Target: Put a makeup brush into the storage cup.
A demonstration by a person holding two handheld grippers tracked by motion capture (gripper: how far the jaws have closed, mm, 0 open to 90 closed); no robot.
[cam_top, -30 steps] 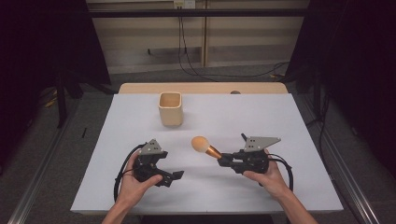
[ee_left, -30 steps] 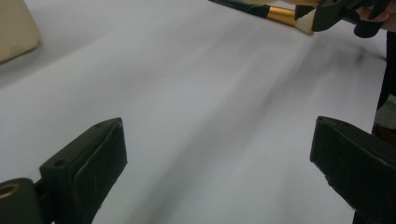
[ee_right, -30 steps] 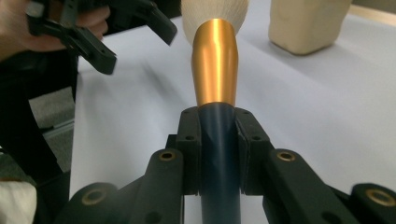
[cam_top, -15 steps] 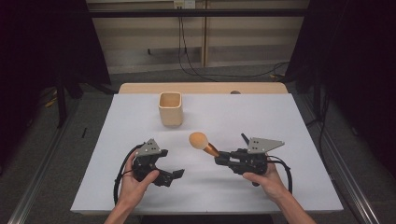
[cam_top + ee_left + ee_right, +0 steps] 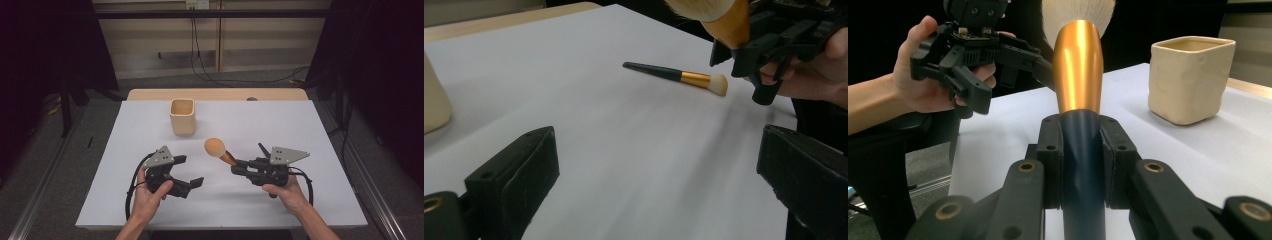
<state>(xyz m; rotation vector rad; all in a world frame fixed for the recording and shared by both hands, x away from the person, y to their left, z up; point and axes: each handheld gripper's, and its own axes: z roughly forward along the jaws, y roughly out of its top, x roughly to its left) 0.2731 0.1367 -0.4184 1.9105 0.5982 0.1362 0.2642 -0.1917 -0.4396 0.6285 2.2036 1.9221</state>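
Makeup brush (image 5: 1079, 75): dark handle, gold ferrule, pale bristles, projecting forward from the right gripper (image 5: 1082, 150), whose jaws clamp its handle; left gripper (image 5: 664, 175) gapes wide.

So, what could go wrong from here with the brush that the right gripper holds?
The right gripper clamps the big brush only on its smooth dark handle, so it might slip or swing. The cup looks light and could tip on entry. The small brush lies behind that gripper, where the hand could knock it.
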